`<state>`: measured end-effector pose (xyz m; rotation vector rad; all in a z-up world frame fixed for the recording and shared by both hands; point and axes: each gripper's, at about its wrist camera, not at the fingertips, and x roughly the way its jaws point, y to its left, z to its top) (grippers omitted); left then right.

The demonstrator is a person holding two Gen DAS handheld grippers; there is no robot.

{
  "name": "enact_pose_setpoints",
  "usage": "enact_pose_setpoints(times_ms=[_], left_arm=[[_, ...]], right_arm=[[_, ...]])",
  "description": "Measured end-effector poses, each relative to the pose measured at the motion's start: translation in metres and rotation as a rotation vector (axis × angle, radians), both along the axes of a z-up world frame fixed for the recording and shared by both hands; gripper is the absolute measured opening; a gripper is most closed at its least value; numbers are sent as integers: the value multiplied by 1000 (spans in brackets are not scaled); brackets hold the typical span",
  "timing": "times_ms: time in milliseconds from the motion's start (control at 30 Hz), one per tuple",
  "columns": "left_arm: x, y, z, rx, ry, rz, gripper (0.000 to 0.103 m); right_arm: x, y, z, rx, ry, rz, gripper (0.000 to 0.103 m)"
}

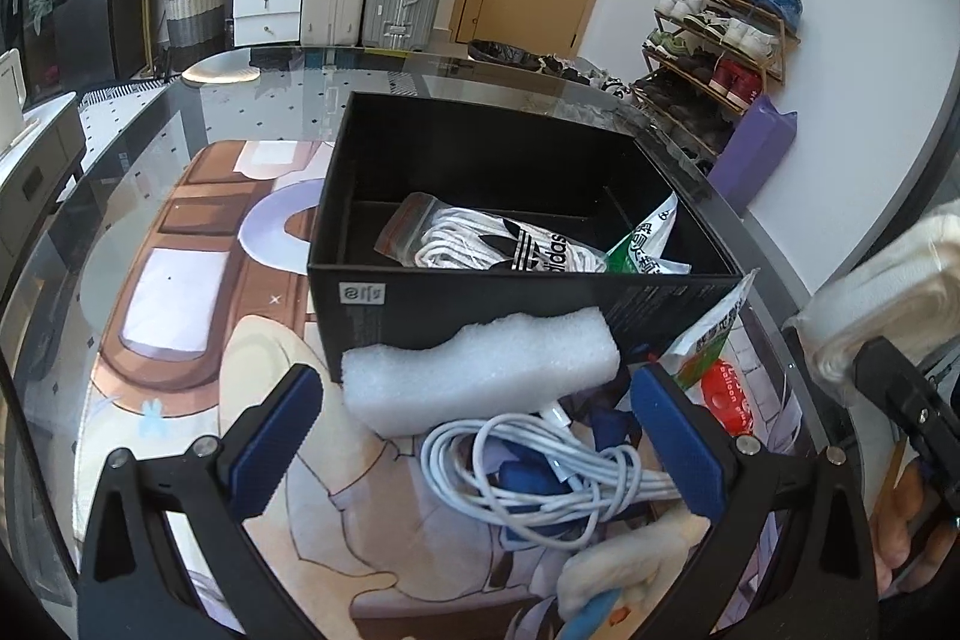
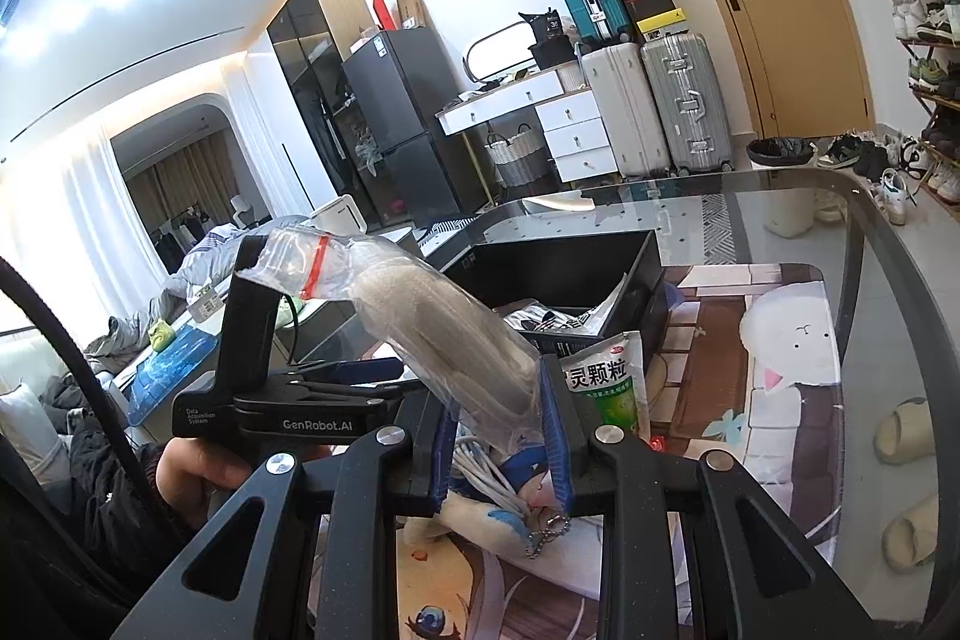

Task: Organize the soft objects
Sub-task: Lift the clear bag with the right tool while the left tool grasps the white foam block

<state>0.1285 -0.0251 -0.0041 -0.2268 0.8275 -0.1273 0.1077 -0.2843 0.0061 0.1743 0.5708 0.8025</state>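
The right gripper [image 2: 498, 436] is clenched on a clear zip bag of pale laces [image 2: 444, 340], raised above the table, probably for carrying to the black box [image 1: 510, 304]. The left gripper [image 1: 474, 436] stands released, jaws wide around a white coiled cable [image 1: 540, 478], just near of a foam block [image 1: 480, 376] resting against the box's near wall.

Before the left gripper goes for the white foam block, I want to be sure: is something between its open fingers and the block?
Nothing visible blocks it. The left gripper is open, and the foam block lies just ahead, against the black box. Only the coiled white cable lies below, between the fingers.
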Motion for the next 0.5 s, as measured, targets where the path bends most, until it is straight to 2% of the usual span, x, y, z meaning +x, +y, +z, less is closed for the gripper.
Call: enact_pose_setpoints(times_ms=[233,367,500], left_arm=[[7,0,-4,-18,39,24,101],[7,-1,-6,-16,52,18,91],[3,-3,-4,2,34,9,90]], right_arm=[[1,0,-1,0,6,3,26],[1,-1,-1,0,5,4,26],[1,-1,-1,0,5,6,26]])
